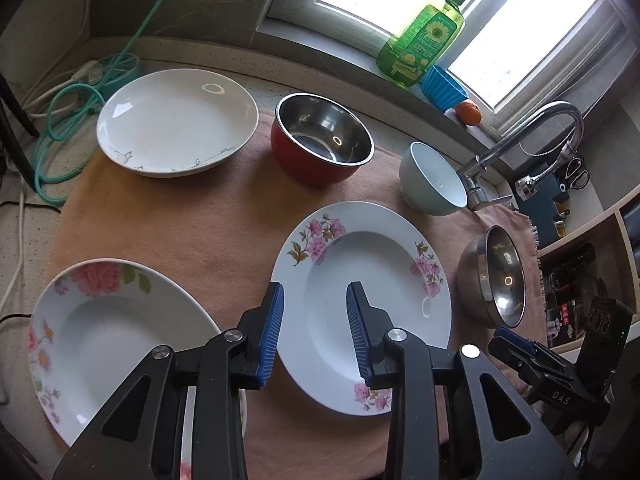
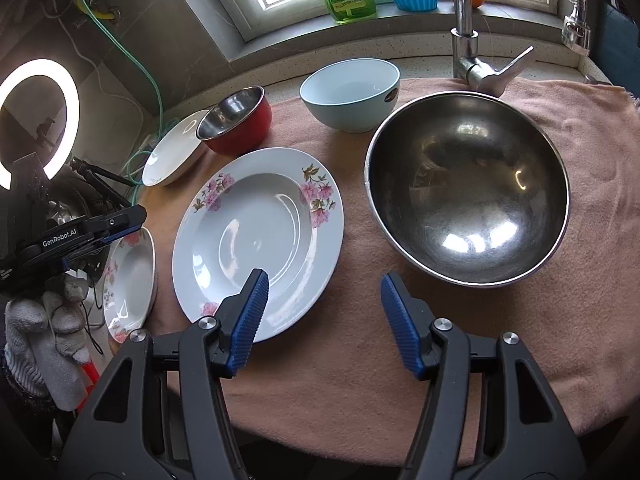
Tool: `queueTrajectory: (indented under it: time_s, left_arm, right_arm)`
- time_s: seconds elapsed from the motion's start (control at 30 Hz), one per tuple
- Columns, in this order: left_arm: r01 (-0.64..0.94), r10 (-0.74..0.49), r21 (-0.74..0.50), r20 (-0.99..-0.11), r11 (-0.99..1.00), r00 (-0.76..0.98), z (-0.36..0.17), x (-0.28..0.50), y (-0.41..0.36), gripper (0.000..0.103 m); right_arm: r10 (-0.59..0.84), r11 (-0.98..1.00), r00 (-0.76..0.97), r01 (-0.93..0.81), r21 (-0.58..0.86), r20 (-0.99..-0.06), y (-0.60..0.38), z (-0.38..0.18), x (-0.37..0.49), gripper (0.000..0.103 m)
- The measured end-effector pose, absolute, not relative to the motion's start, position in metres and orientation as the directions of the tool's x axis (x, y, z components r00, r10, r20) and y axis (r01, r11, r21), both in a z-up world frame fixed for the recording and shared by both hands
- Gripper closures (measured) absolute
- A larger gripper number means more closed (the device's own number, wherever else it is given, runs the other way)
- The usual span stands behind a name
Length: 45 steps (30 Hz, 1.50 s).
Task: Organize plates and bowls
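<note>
The step in hand looks like the first pick: the left gripper (image 1: 315,292) hangs above the near side of the pink-flowered plate (image 1: 384,248), and the likely aim is to lift that plate and stack it with the other plates. To do it well, 1 finger should slide under the near rim while the other comes down on top of it, so the pads bite the flat rim and not the sloping well. The towel (image 1: 200,220) under the plate gives a little, which should help a finger get beneath. The lift should keep the plate level and clear of the steel bowl (image 1: 492,276), which sits just to the right of this gripper.

The left gripper stands partly open, a narrow gap between its blue pads (image 1: 274,320), and nothing is held; whether the tips touch the plate I cannot tell. To its left lies the rose plate (image 1: 100,320), ahead and left the white plate (image 1: 176,120), ahead the red bowl (image 1: 320,140), and ahead to the right the pale blue bowl (image 1: 432,180).

The right gripper (image 2: 323,284) is open wider and empty, above the towel. The pink-flowered plate lies under its left finger and the steel bowl just ahead to its right.
</note>
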<state>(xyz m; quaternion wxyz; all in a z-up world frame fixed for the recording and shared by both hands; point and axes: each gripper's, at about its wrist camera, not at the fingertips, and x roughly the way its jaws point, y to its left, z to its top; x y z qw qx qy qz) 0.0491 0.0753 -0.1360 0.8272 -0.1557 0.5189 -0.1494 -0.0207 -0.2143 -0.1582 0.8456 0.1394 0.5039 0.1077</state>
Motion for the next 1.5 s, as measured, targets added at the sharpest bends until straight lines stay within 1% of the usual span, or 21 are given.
queueTrajectory:
  time_s: [0.03,0.1,0.23,0.33,0.43,0.53,0.6,1.1,1.17,1.2,1.23,1.5]
  left_arm:
    - [0.087,-0.413,-0.416,-0.812,0.905,0.413,-0.137,0.051,0.076,0.080]
    - [0.101,-0.419,-0.416,-0.811,0.904,0.407,-0.138,0.056,0.075,0.080]
    - [0.106,-0.448,-0.442,-0.811,0.891,0.376,-0.143,0.068,0.077,0.080]
    - [0.100,-0.462,-0.459,-0.813,0.883,0.355,-0.149,0.077,0.078,0.080]
    - [0.092,-0.474,-0.473,-0.813,0.876,0.338,-0.153,0.085,0.080,0.080]
    - [0.081,-0.471,-0.472,-0.821,0.878,0.322,-0.159,0.094,0.082,0.081]
    - [0.070,-0.483,-0.487,-0.820,0.870,0.307,-0.165,0.099,0.084,0.081]
    - [-0.003,-0.549,-0.562,-0.808,0.827,0.215,-0.194,0.116,0.093,0.081]
    - [0.000,-0.549,-0.561,-0.810,0.828,0.207,-0.195,0.115,0.092,0.081]
    - [0.001,-0.550,-0.561,-0.810,0.828,0.203,-0.196,0.115,0.091,0.081]
    - [0.002,-0.551,-0.562,-0.810,0.827,0.200,-0.197,0.115,0.091,0.081]
    - [0.031,-0.545,-0.548,-0.822,0.836,0.168,-0.201,0.114,0.082,0.080]
  right_arm:
    - [0.330,0.934,0.464,-0.035,0.355,-0.822,-0.215,-0.160,-0.021,0.050]
    - [0.348,0.924,0.452,-0.021,0.381,-0.821,-0.217,-0.165,-0.019,0.054]
    - [0.395,0.893,0.431,0.030,0.450,-0.811,-0.223,-0.178,-0.016,0.059]
    - [0.414,0.871,0.420,0.075,0.485,-0.808,-0.226,-0.188,-0.014,0.060]
    - [0.420,0.862,0.416,0.096,0.499,-0.806,-0.226,-0.193,-0.013,0.064]
    - [0.432,0.848,0.414,0.117,0.518,-0.801,-0.228,-0.197,-0.012,0.065]
    - [0.439,0.842,0.410,0.123,0.526,-0.799,-0.226,-0.198,-0.010,0.068]
    - [0.453,0.810,0.404,0.187,0.556,-0.795,-0.235,-0.211,-0.002,0.068]
    - [0.455,0.807,0.402,0.191,0.559,-0.794,-0.235,-0.213,-0.001,0.070]
    - [0.456,0.806,0.400,0.194,0.559,-0.795,-0.234,-0.214,0.000,0.075]
    - [0.457,0.805,0.397,0.196,0.560,-0.796,-0.234,-0.215,0.001,0.078]
    - [0.464,0.807,0.392,0.182,0.562,-0.794,-0.231,-0.214,0.008,0.081]
